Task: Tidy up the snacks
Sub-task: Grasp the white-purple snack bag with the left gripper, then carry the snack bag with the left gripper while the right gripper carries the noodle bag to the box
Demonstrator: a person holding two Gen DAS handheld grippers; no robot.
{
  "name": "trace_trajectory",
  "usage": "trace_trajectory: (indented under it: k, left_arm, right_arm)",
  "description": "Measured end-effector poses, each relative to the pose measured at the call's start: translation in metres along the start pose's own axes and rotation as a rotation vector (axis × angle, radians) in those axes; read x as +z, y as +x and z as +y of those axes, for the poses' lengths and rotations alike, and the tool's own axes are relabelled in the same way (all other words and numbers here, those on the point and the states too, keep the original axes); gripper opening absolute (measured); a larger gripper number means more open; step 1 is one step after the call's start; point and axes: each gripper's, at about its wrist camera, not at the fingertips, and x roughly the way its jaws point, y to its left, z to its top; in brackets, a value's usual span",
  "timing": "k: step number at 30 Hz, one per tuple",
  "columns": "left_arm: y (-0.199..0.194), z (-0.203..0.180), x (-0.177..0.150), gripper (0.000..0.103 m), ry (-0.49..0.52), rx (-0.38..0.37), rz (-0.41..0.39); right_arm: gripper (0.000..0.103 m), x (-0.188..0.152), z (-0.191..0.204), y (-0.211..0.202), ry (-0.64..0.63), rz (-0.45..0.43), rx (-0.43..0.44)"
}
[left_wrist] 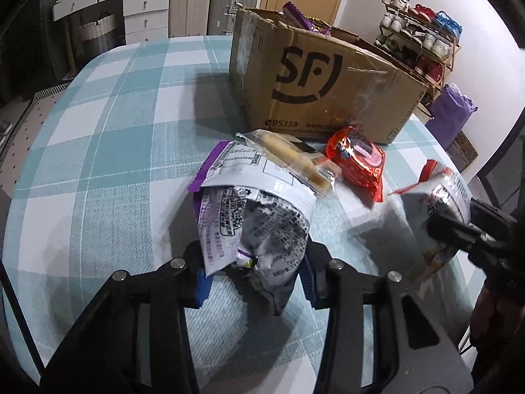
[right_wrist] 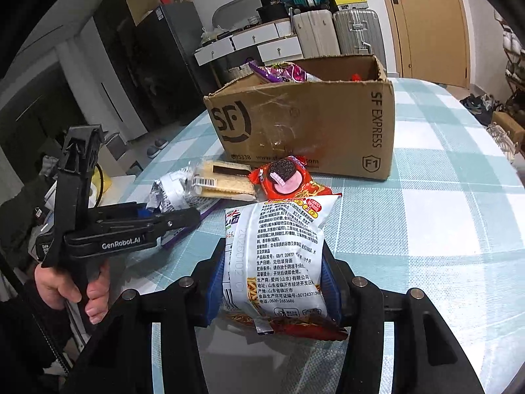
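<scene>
- The left gripper (left_wrist: 254,271) had its blue-padded fingers (left_wrist: 201,284) clamped on the crumpled near end of a white-and-purple foil snack bag covered in black print (left_wrist: 259,216); the bag bulged up between the pads and ran away toward 12 o'clock across the table.
- The right gripper (right_wrist: 272,287) had its blue-padded fingers (right_wrist: 216,290) pressed against both sides of a white plastic noodle-snack packet with red ends and black Chinese text (right_wrist: 279,256); the packet stood lengthwise between them, its red bottom seam nearest the camera; in the left wrist view the same packet (left_wrist: 423,210) showed at 3 o'clock, blurred, with the right gripper's black body on it.
- A clear-wrapped pale wafer sandwich bar with a dark filling (right_wrist: 226,180) lay on the far end of the purple bag; just beside it at 3 o'clock lay a red shiny cookie packet picturing a dark sandwich biscuit (right_wrist: 285,177); whether the two touched I could not tell.
- A brown open-topped cardboard box with a black SF logo (right_wrist: 311,124) stood at 12 o'clock beyond the loose snacks; purple wrappers (right_wrist: 279,72) stuck up from inside it.
- Everything rested on a round table under a teal-and-white checked cloth (right_wrist: 443,197).
- In the right wrist view a bare hand (right_wrist: 69,287) at 9 o'clock gripped the left gripper's black handle.
</scene>
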Motion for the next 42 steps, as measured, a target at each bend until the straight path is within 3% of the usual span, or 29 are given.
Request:
trace_trajectory:
  k: [10, 24, 42]
  left_arm:
    - [-0.025, -0.001, -0.01, 0.04, 0.004, 0.008, -0.016]
    - [-0.081, -0.022, -0.003, 0.04, 0.036, -0.034, -0.101]
    - [-0.12, -0.055, 0.065, 0.04, 0.095, -0.057, -0.189]
  right_arm:
    - [0.051, 0.005, 0.006, -0.012, -0.025, -0.026, -0.015]
    - [0.051, 0.01, 0.011, -0.041, -0.044, -0.077, -0.028]
    - [0.051, 0.063, 0.006, -0.067, -0.045, -0.154, 0.014]
